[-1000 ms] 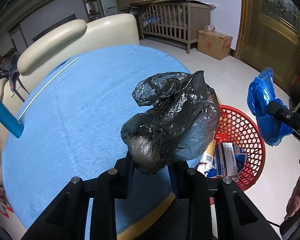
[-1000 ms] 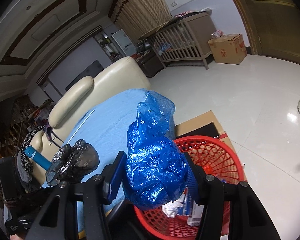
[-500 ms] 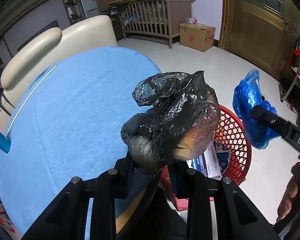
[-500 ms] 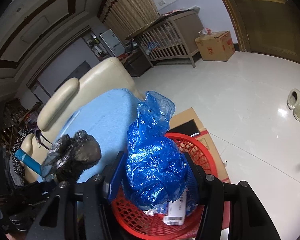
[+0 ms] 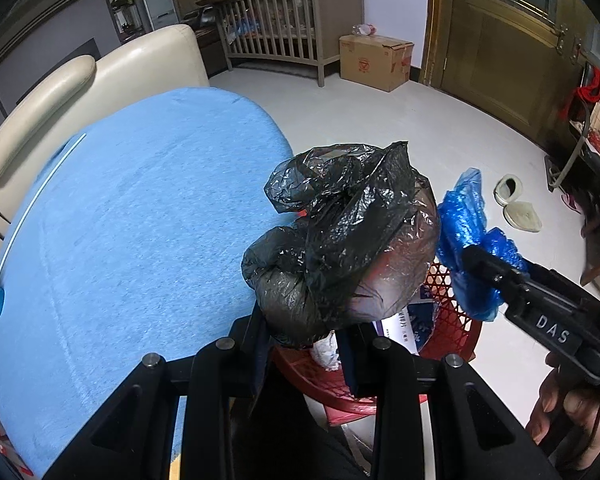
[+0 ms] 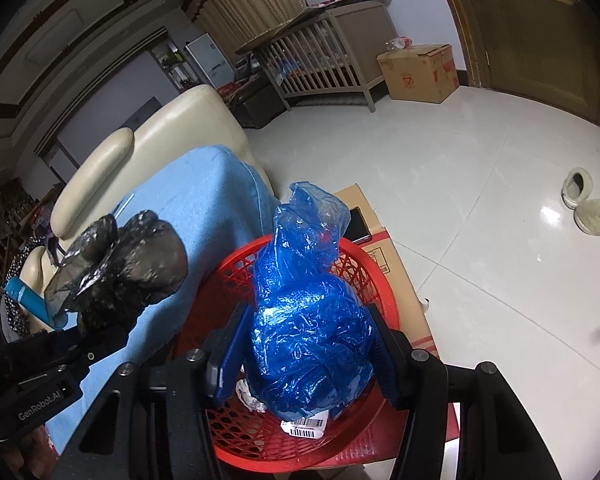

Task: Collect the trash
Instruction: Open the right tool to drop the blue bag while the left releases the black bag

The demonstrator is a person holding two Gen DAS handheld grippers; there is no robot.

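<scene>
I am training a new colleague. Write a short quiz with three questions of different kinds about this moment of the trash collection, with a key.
1. True or false: the right gripper holds the black plastic bag.
2. Multiple choice: what does the blue plastic bag hang over? A) the cardboard box by the crib B) the red mesh basket C) the cream sofa
3. Fill in: in the right wrist view, a white label with a ______ lies in the basket below the blue bag.

Key
1. False; the left gripper is shut on the black bag, and the right gripper is shut on the blue one.
2. B
3. barcode
</scene>
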